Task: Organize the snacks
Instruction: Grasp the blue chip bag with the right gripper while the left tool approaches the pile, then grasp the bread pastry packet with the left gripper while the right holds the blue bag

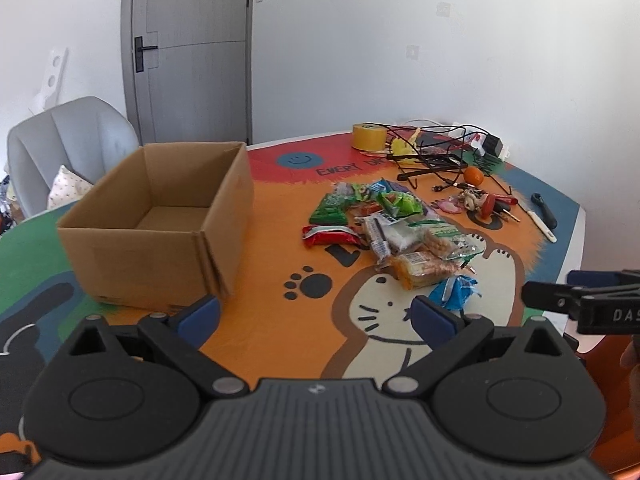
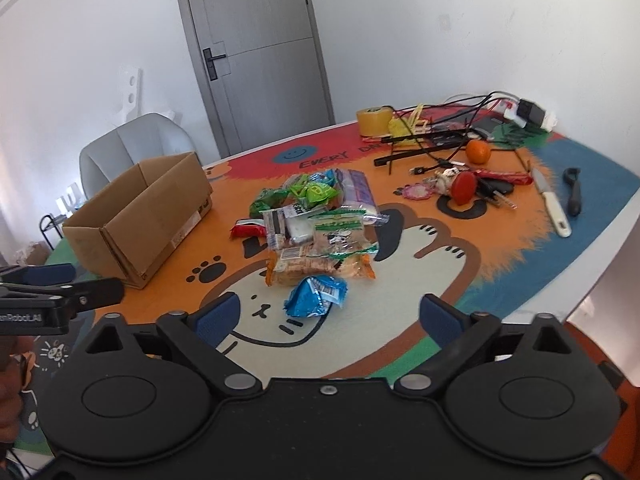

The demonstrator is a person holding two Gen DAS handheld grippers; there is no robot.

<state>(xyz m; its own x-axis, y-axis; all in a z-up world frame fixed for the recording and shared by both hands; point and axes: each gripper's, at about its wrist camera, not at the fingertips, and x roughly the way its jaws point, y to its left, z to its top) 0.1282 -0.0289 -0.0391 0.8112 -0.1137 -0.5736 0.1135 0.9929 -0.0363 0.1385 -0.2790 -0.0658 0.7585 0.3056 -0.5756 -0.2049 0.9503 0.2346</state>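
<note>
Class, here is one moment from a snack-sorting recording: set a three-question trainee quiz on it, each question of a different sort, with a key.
1. True or false: the cardboard box already holds snack packets.
2. Which packet in the snack pile lies nearest the right gripper? A) red packet B) blue packet C) green packet
3. Fill in: the jaws of both the left gripper and the right gripper stand ____ with nothing between them.

Key:
1. False. As far as its inside shows, the box is empty.
2. B. The blue packet lies just ahead of the jaws.
3. Open.
</note>
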